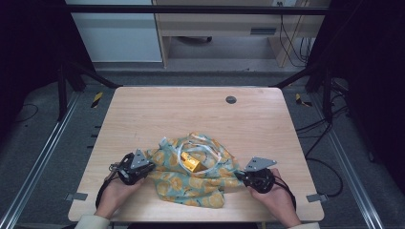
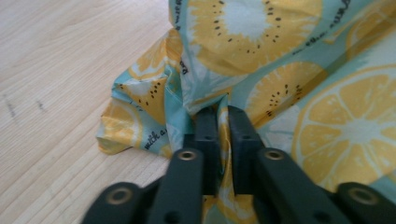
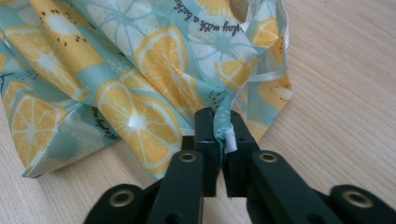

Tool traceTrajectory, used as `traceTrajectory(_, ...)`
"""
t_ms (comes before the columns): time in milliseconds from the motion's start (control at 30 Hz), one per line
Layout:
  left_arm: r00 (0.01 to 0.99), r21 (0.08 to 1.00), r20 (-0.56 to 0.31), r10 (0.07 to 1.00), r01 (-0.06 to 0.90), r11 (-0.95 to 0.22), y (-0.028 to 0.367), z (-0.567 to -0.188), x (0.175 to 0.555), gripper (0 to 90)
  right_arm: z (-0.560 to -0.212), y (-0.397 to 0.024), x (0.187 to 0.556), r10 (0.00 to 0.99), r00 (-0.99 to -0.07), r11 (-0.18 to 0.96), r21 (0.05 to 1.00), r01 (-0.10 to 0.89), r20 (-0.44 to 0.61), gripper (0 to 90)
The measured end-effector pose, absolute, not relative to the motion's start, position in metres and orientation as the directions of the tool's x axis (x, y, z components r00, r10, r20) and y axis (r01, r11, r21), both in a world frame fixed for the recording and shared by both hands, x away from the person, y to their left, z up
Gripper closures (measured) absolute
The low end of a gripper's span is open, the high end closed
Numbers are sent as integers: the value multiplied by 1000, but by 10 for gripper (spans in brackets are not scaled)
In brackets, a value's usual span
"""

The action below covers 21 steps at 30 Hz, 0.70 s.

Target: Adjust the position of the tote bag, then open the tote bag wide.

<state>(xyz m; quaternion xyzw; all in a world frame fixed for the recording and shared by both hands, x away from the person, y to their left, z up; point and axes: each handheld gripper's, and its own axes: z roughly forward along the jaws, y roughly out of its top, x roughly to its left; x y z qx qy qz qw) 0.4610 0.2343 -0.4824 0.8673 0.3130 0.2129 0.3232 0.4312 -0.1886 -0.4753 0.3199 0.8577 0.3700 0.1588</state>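
High view: crumpled fruit-print cloth lies on near half of wooden table, small yellow box and white strap nestled in its folds. Left gripper at cloth's left edge — jaws nearly together, fold of fabric between them. Right gripper at cloth's right edge, jaws close together on white-hemmed corner. Both hands rest on table.

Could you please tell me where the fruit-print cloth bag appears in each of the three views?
High view: the cloth bag lies at the table's near middle, between both grippers.
Left gripper view: it fills the upper right, a fold between the jaws.
Right gripper view: it spreads across the upper left, its edge between the jaws.
Shared landmark: the light wooden table.
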Motion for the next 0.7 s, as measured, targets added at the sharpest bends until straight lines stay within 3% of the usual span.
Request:
traceTrajectory(67,695,720,149,703,411,-560,235,-477,456,647,-473,-190,429,677,-734,518,743,424,-54,720)
traceTrajectory(133,678,743,139,722,410,-529,236,-471,450,447,-470,-193,426,700,-712,497,755,428,-57,548)
traceTrajectory(267,683,776,123,720,386,-499,237,-463,437,226,-464,-201,417,732,-679,455,780,429,-53,316)
traceTrajectory(467,657,830,64,751,383,-406,243,-451,431,106,-456,-208,409,760,-650,391,808,442,-12,140)
traceTrajectory(600,644,860,23,765,377,-343,251,-446,429,74,-444,-204,409,757,-654,372,828,419,-9,126)
traceTrajectory(700,635,868,15,773,375,-325,254,-445,429,68,-431,-201,413,755,-656,343,852,395,0,184)
